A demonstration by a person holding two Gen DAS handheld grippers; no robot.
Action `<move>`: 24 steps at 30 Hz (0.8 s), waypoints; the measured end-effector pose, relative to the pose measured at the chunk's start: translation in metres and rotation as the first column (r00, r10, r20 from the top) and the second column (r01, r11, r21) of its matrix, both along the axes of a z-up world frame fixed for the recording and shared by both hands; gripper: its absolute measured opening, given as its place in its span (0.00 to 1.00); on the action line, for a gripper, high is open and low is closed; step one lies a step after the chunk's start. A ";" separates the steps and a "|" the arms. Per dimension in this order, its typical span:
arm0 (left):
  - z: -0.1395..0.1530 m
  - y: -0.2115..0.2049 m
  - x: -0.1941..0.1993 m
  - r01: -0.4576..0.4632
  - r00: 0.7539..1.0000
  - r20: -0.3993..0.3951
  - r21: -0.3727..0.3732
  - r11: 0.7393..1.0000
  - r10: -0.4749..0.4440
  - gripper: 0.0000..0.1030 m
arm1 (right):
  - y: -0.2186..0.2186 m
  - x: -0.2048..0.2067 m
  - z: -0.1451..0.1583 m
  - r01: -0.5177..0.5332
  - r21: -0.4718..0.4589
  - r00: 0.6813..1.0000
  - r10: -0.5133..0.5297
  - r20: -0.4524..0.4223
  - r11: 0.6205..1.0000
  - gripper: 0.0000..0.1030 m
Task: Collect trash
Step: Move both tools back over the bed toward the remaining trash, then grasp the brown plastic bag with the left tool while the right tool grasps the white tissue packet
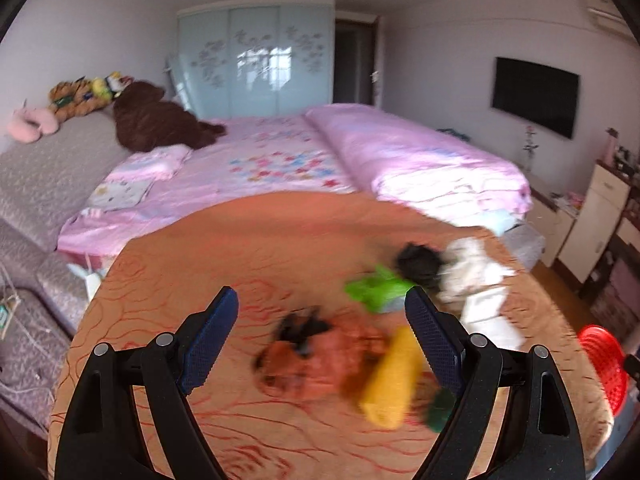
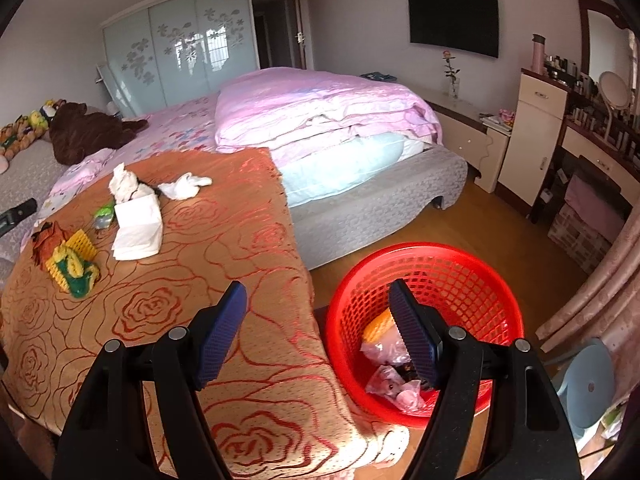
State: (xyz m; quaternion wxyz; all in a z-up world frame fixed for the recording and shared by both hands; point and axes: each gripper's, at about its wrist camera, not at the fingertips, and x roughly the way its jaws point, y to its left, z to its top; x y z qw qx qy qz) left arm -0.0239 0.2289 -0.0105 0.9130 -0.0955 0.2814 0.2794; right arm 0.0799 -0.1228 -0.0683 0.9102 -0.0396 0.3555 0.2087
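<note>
Trash lies on an orange rose-patterned cloth (image 2: 224,248): a yellow foam net (image 1: 390,384) with a green scrap, a brown wrapper (image 1: 316,360), a green wrapper (image 1: 376,290), a black wad (image 1: 420,262) and white tissues (image 1: 476,280). My left gripper (image 1: 322,340) is open and empty, just above the brown wrapper and yellow net; the view is blurred. My right gripper (image 2: 316,332) is open and empty, over the cloth's edge next to a red mesh basket (image 2: 472,280) that holds several wrappers. The same trash shows in the right wrist view, with the tissues (image 2: 138,228) and yellow net (image 2: 70,260).
A bed with a pink quilt (image 2: 320,108) lies beyond the cloth. Plush toys (image 1: 156,120) sit at the far left. Cabinets and a dresser (image 2: 536,136) line the right wall. A blue stool (image 2: 588,384) stands right of the basket on the wooden floor.
</note>
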 end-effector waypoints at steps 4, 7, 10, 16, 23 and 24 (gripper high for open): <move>-0.020 0.023 0.007 0.021 0.998 -0.060 -0.063 0.998 -0.025 0.80 | 0.009 -0.002 -0.002 -0.024 -0.002 1.000 0.024 -0.017 1.000 0.69; -0.032 0.026 0.014 0.034 0.997 -0.069 -0.107 0.994 -0.041 0.80 | 0.016 -0.005 -0.003 -0.048 -0.007 0.999 0.047 -0.020 0.999 0.69; -0.040 0.029 0.018 0.046 0.994 -0.090 -0.124 0.991 -0.058 0.80 | 0.029 -0.006 -0.001 -0.082 -0.006 0.996 0.081 -0.020 0.997 0.69; -0.052 0.031 0.019 0.047 0.991 -0.119 -0.148 0.988 -0.065 0.64 | 0.070 -0.006 0.005 -0.188 0.009 0.982 0.188 -0.024 0.982 0.69; -0.051 0.030 0.017 0.062 0.993 -0.094 -0.160 0.985 -0.078 0.46 | 0.124 0.001 0.009 -0.273 0.021 0.961 0.274 -0.039 0.962 0.74; -0.050 0.029 0.016 0.062 0.993 -0.090 -0.158 0.985 -0.077 0.45 | 0.131 0.003 0.008 -0.281 0.017 0.958 0.282 -0.043 0.959 0.74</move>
